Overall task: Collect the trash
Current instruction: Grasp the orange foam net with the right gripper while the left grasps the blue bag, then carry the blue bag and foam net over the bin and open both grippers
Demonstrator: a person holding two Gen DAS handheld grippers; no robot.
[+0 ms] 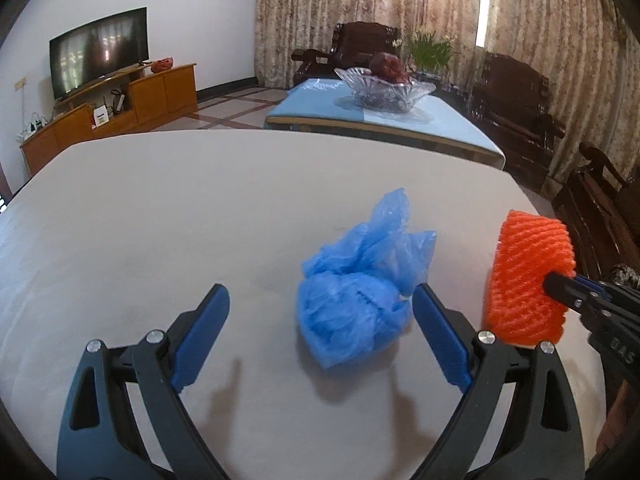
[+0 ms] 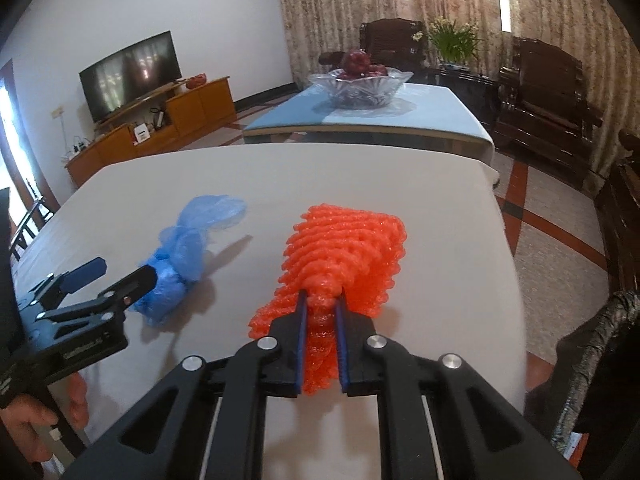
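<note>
A crumpled blue plastic bag [image 1: 356,288] lies on the white table [image 1: 160,208]. My left gripper [image 1: 320,312] is open, and the bag sits between its fingers, against the right one. The bag also shows in the right wrist view [image 2: 180,256], with the left gripper [image 2: 116,276] around its near end. My right gripper [image 2: 322,304] is shut on an orange foam fruit net [image 2: 344,248] and holds it over the table's right part. The net [image 1: 528,276] also shows at the right of the left wrist view, pinched by the right gripper [image 1: 554,282].
The table's right edge [image 2: 508,240] drops to a tiled floor. Beyond the far edge stands a blue-topped table [image 1: 400,116] with a glass fruit bowl [image 1: 384,88]. Dark wooden chairs [image 1: 516,100] stand at the right. A TV [image 1: 100,56] on a wooden cabinet is at the left.
</note>
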